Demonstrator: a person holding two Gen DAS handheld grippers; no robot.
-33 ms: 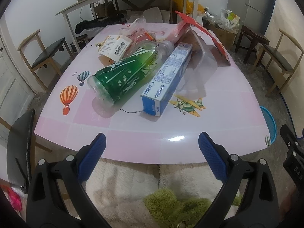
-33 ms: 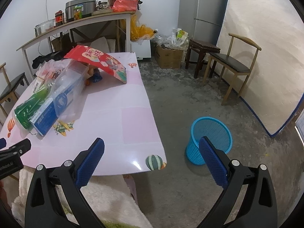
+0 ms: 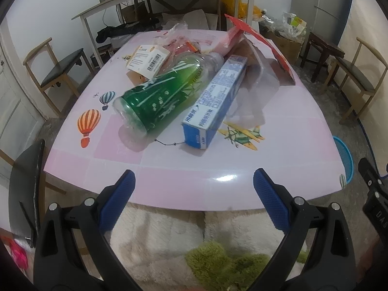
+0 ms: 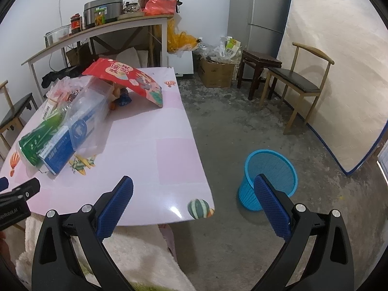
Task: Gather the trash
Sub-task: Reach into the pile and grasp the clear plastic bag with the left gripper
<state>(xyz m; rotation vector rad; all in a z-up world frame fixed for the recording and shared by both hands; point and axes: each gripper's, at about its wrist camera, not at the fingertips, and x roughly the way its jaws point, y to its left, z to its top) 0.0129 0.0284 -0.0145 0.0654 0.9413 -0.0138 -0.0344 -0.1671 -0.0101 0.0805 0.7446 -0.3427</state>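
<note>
Nothing has shifted since the earlier frames: both views match them, with every item lying where it lay.

The left gripper (image 3: pixel 194 186) hangs at the near edge of the pink worktop (image 3: pixel 286 150), fingers spread wide and holding nothing. On the worktop, from the left, a white barcoded carton (image 3: pixel 148 57) lies at the back, then a green bottle (image 3: pixel 165 97) on its side with its base toward the camera, then a blue toothpaste box (image 3: pixel 215 101) touching the bottle's right flank. A clear plastic bag (image 3: pixel 257 92) drapes beside the box, and a red snack packet (image 3: pixel 264 43) leans over the pile's far right.

The right gripper (image 4: pixel 194 189) is likewise wide apart and empty, poised over the worktop's near right corner. To its right, a blue mesh wastebasket (image 4: pixel 269 169) stands upright on the concrete floor (image 4: pixel 230 126), just beside the worktop.
</note>
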